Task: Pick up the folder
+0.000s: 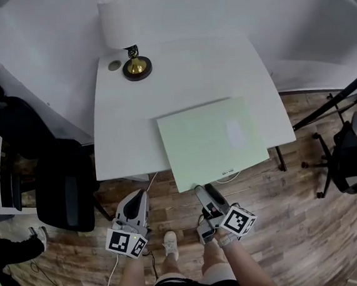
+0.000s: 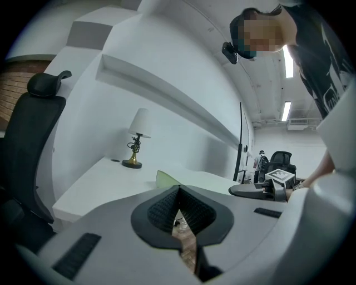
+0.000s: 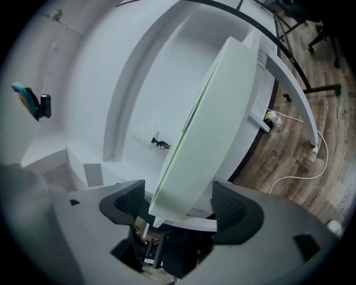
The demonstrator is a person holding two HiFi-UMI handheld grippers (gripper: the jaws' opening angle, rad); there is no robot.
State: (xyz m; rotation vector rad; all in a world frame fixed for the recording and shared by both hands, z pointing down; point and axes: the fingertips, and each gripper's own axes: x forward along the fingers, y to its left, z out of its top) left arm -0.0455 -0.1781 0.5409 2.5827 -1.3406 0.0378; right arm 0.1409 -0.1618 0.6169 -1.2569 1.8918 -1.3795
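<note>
Near the centre of the head view, a pale green folder [image 1: 213, 142] lies flat on a white table [image 1: 178, 76]. Its lower left corner hangs past the table's near edge, over wood floor [image 1: 299, 222]. Just below that corner, the right gripper [image 1: 199, 190] points up at it. The right gripper view shows its jaws wide apart. The folder's corner sits between the pads [image 3: 236, 209] with a gap on each side, so neither pad presses on it.

At the lower left of the head view, the left gripper [image 1: 140, 196] sits below the table edge, left of the folder and apart from it. In the left gripper view its jaws seem to meet at the tips with nothing gripped, though a sliver of floor shows between them lower down.

A lamp [image 1: 123, 25] stands at the table's upper left, well apart from the folder. A black chair [image 1: 57, 182] stands at the frame's left.
</note>
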